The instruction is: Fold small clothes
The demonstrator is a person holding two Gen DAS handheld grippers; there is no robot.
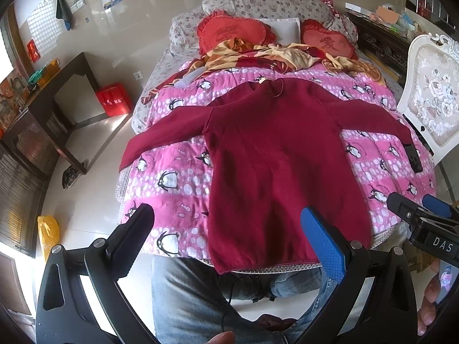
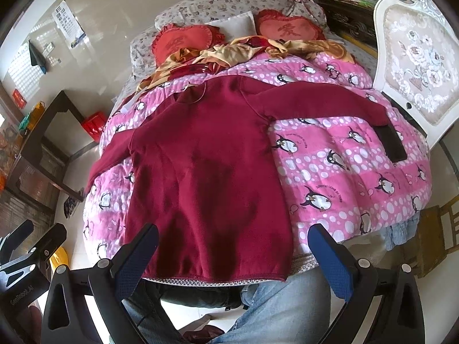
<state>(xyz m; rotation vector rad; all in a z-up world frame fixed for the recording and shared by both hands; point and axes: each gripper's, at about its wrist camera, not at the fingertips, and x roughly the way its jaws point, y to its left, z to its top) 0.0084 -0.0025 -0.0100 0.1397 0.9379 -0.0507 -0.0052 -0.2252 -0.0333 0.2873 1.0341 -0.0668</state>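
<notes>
Dark red sweater (image 1: 275,154) lay flat on bed, over pink penguin-print quilt (image 1: 172,177), neck toward pillows, hem at near edge of bed. Both sleeves spread out sideways; left sleeve end draped over left edge of quilt, right sleeve end reached toward black phone (image 1: 413,157) lying on quilt near white upholstered chair (image 1: 430,97).

Left tool (image 1: 229,223) hovered above near-left part of sweater, fingers spread wide, nothing between them. Black finger over quilt beside sweater's left side, blue-padded finger (image 1: 324,240) over lower hem area. No contact with fabric seen.

Right tool (image 2: 232,246) hovered above hem, fingers likewise spread wide and empty. One finger over lower left part of sweater, other over quilt just right of hem corner. Right tool also visible at right edge of left wrist view, well apart from sweater.

Jeans-clad legs (image 2: 275,309) visible below hem, at foot of bed.

At far end of bed: two red heart-shaped cushions (image 2: 178,43), white pillow between them, crumpled yellow-and-red cloth (image 2: 223,54) just beyond sweater's neck. Dark desk (image 1: 51,109) and red bag (image 1: 113,99) on floor to left.
</notes>
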